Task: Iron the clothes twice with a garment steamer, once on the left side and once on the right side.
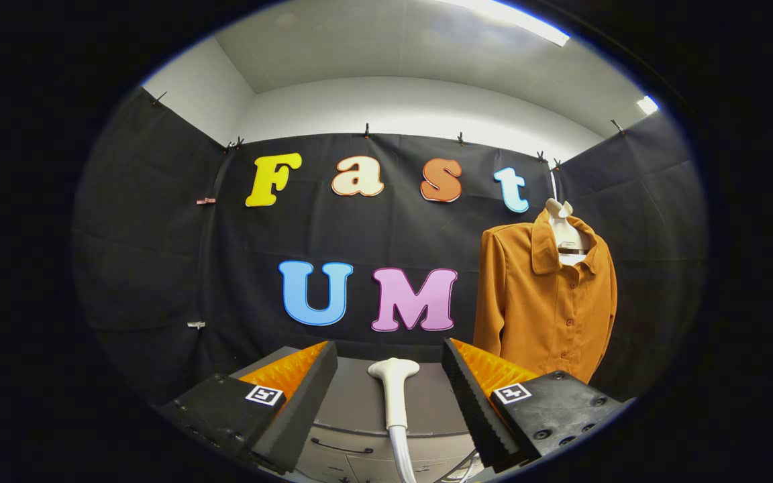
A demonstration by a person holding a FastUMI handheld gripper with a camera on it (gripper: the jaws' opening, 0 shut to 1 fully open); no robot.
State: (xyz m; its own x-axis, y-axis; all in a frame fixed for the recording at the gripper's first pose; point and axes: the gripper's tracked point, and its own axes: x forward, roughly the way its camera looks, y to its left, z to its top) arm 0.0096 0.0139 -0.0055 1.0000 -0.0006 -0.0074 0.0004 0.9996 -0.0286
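Observation:
A white garment steamer head (394,389) lies on a grey cabinet top (353,396), its hose running down toward me. My gripper (390,365) is open, and the steamer head lies in the gap between the two fingers, touching neither. An orange button-up shirt (547,302) hangs on a white hanger (563,231) against the black cloth wall, beyond and to the right of my right finger (474,396).
The grey cabinet has drawers with dark handles (336,446) below its top. Black cloth walls close in the booth at the back and on both sides.

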